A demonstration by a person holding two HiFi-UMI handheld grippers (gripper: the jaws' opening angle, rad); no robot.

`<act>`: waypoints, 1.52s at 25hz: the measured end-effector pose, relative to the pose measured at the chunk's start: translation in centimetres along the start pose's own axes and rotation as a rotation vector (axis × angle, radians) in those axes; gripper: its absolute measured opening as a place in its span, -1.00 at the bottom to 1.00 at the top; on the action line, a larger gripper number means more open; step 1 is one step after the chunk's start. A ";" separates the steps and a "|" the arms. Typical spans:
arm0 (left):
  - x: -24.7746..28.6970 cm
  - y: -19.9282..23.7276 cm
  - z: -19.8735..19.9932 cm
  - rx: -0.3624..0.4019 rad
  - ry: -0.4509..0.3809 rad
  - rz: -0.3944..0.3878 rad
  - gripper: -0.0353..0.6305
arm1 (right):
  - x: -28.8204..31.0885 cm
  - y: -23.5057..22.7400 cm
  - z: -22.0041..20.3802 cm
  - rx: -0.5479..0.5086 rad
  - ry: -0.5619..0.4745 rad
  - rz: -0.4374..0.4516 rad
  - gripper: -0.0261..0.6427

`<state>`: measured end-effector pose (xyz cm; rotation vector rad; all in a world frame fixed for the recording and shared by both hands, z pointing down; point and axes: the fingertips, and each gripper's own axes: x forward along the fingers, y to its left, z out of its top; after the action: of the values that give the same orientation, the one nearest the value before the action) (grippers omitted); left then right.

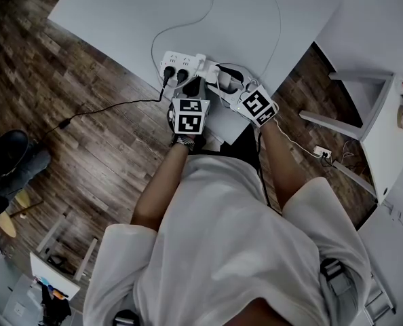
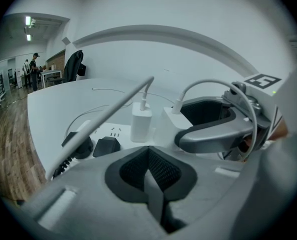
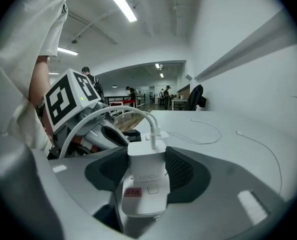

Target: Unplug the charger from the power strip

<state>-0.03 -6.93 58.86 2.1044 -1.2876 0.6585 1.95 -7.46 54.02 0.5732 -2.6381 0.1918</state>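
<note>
The right claw (image 3: 149,170) is clamped on the white charger (image 3: 147,156), one pad against each side. The charger looks seated in the end of the power strip (image 2: 116,133), which lies by the near edge of the tabletop (image 1: 120,12). The left claw (image 2: 148,173) is pressed fully shut with nothing in it, just short of the strip; whether it bears down on the strip I cannot tell. That is the main risk: if nothing pins the strip, a pull would likely lift it whole and drag it toward the near edge, tugging the second white charger (image 2: 141,120) and the black plugs (image 2: 106,145) beside it. A pull off the line of the prongs could bind them, or let the smooth body slip from the pads. The charger's cable (image 2: 208,82) arches over the right claw and could snag on it
</note>
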 end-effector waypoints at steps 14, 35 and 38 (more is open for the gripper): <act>0.2 0.1 0.0 0.011 -0.008 -0.005 -0.89 | 0.1 -0.1 -0.1 0.006 0.000 0.005 -0.21; 0.1 0.1 0.0 -0.003 0.007 -0.008 -0.89 | -0.1 0.7 -0.1 -0.075 0.035 -0.018 -0.22; 0.1 0.1 0.1 0.018 0.012 -0.011 -0.89 | 0.0 0.5 -0.1 -0.051 0.031 -0.009 -0.22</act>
<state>-0.01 -7.09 58.92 2.1172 -1.2675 0.6796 1.80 -7.02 54.10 0.5603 -2.6023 0.1294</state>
